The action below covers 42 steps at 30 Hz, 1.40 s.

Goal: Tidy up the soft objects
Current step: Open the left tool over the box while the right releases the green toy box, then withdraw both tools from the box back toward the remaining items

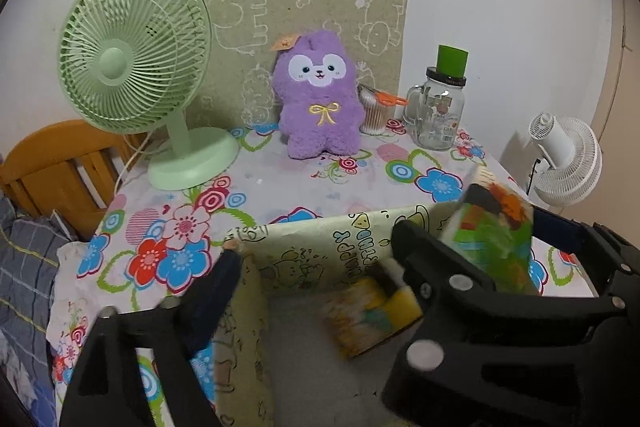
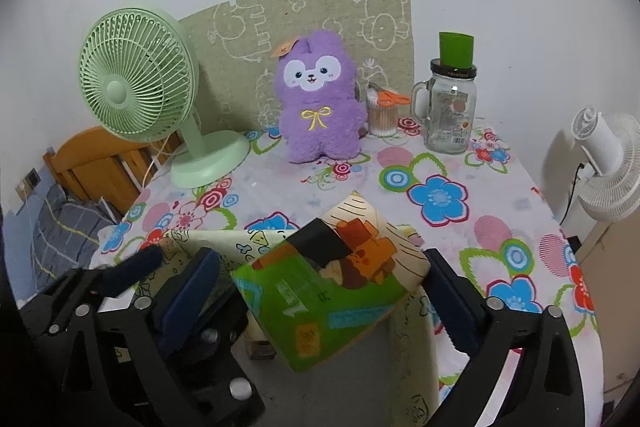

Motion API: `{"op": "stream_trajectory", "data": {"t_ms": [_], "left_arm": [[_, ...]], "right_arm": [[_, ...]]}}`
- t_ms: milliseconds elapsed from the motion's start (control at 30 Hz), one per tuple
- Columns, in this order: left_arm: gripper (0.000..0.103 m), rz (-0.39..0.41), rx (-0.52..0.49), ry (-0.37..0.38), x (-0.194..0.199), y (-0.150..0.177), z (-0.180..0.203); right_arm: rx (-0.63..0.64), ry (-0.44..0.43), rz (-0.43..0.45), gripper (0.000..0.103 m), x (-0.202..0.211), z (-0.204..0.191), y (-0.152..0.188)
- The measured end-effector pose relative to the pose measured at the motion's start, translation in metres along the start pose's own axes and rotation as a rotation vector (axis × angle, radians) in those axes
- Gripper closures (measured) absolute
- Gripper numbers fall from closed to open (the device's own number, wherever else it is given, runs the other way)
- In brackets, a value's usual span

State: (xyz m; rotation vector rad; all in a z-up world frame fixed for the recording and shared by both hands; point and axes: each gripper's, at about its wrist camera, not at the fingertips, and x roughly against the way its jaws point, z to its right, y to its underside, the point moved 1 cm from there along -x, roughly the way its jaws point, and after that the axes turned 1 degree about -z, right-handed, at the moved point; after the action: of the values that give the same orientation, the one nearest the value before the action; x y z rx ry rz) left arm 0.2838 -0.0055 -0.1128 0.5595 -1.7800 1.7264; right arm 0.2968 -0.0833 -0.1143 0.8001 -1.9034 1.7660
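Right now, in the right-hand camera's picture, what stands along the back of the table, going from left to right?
Green fan → purple plush toy → cup of cotton swabs with orange scissors on top → glass jar with a green cup on its lid.
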Motion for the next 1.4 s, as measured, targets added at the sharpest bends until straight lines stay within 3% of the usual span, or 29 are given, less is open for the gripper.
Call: {"op": "stream_trajectory", "data": {"t_ms": [67, 567, 1000, 1400], "left_arm": [[0.008, -0.002, 0.002, -0.004, 0.005, 0.000, 0.000], [0.001, 0.044, -0.003, -0.052, 0.047, 0.013, 0.002], [0.000, 0.029, -0.013, -0.109, 0.049, 0.019, -0.008], [0.000, 0.046, 0.001, -0.080, 0.062, 0.029, -0.004]], "right_arm": [[-0.002, 0.001, 0.005, 0.001, 0.005, 0.001, 0.001], [0.026, -0.017, 0.071, 0.001, 0.047, -0.013, 0.010], [0.070, -0.028, 0.083, 0.001, 0.052, -0.027, 0.013], [0.079, -0.018, 0.078, 0.001, 0.064, -0.026, 0.023]]}}
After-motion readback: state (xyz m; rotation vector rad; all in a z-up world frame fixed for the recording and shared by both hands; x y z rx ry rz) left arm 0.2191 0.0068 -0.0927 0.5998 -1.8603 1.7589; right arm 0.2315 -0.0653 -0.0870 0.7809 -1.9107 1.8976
